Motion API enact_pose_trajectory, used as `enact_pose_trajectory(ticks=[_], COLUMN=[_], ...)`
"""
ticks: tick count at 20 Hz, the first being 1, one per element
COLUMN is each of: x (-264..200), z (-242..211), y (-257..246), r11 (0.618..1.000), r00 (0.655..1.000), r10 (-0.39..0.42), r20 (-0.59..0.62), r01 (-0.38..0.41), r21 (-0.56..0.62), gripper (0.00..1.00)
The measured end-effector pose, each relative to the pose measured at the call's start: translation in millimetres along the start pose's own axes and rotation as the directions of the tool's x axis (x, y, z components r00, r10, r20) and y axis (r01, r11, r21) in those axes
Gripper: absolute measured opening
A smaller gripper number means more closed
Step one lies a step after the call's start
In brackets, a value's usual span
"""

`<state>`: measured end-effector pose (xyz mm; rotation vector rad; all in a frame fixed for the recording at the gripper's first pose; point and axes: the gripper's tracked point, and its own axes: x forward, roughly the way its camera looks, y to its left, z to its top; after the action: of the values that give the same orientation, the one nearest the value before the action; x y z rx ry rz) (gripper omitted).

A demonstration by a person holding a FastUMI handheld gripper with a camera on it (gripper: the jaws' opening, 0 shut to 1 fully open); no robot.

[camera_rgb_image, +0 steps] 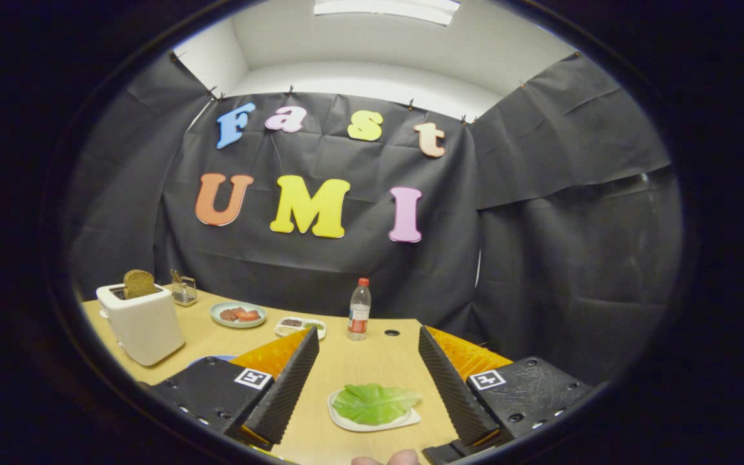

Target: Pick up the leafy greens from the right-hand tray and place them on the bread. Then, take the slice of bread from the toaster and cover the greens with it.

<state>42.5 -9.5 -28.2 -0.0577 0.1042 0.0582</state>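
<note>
We are approaching the leafy greens (373, 403) with the gripper (372, 381) spread wide.
Next: lowering the fingers around them on the tray (346, 421), then closing.

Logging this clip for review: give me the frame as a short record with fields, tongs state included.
tongs: open, holding nothing
leafy greens: on small white tray, between the fingers, untouched
toaster: white, beyond left finger, bread slice sticking up
other items: plate of red food, water bottle
task progress: greens not yet picked
</note>
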Motion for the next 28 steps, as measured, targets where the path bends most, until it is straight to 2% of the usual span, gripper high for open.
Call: enact_pose_trajectory(ticks=[5, 12, 21, 26, 28], x=[51, 95, 117, 120, 119], z=[-62, -151, -208, -213, -217], y=[-7, -7, -4, -1, 6], r11=[0.996, 0.990, 0.988, 0.988, 0.984], r00=[0.978, 0.898, 0.815, 0.807, 0.794], r10=[0.070, 0.102, 0.096, 0.130, 0.174], r20=[-0.195, -0.428, -0.572, -0.575, -0.582], r01=[-0.080, -0.132, -0.147, -0.152, -0.167], r21=[-0.042, -0.042, -0.043, 0.010, 0.066], gripper=[0.95, 0.96, 0.96, 0.97, 0.87])
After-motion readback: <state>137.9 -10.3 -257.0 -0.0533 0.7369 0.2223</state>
